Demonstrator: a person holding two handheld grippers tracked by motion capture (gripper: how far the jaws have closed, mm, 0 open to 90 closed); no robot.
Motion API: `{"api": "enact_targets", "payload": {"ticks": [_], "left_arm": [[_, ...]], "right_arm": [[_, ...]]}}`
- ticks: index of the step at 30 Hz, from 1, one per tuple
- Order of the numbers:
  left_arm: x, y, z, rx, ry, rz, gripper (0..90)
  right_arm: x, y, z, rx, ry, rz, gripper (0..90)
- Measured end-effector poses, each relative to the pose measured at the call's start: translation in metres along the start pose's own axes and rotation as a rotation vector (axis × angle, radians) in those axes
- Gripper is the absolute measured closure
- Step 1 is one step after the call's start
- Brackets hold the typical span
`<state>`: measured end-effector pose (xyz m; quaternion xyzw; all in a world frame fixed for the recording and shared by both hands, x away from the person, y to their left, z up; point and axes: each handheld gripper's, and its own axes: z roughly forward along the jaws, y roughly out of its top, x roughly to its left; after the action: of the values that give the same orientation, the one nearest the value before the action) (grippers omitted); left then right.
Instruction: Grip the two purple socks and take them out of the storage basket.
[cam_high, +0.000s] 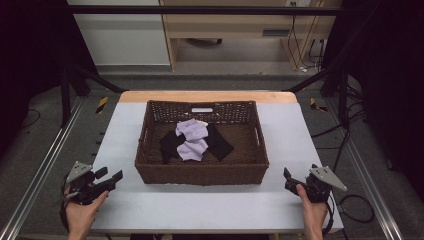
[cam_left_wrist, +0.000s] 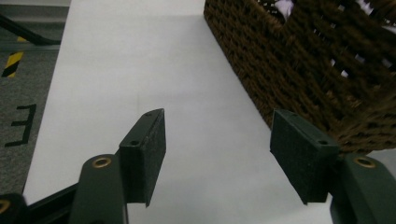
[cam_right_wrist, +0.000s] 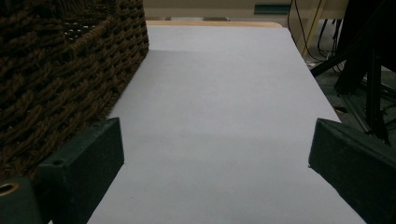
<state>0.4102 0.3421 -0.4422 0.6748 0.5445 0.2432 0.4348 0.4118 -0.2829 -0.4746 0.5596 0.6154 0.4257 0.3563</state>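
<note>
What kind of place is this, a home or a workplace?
Probably a lab or recording workspace: a white table inside a dark metal frame, loose cables on the floor, and hazard tape. The basket sits staged in the middle.

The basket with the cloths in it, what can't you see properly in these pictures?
- Basket floor, high view: partly covered by the purple cloths and black cloths.
- Black cloths, high view: too dark and overlapped to count.
- Basket inside, left gripper view: blocked by its woven wall; bits of cloth peek through.
- Basket, right gripper view: cut off by the left edge.
</note>
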Motion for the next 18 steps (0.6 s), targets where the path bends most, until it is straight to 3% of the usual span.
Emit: {"api": "enact_targets", "payload": {"ticks": [8,18], "left_arm": [[-0.005,0.008,-0.009,-0.049,-0.012,-0.007,40.6],[-0.014,0.024,-0.013,-0.079,-0.024,0.019,41.6]], "right_arm": [[-0.003,-0.004,0.001,-0.006,0.005,0.004,3.5],[-0.005,-0.008,0.003,0.006,0.0,0.029,3.6]]}}
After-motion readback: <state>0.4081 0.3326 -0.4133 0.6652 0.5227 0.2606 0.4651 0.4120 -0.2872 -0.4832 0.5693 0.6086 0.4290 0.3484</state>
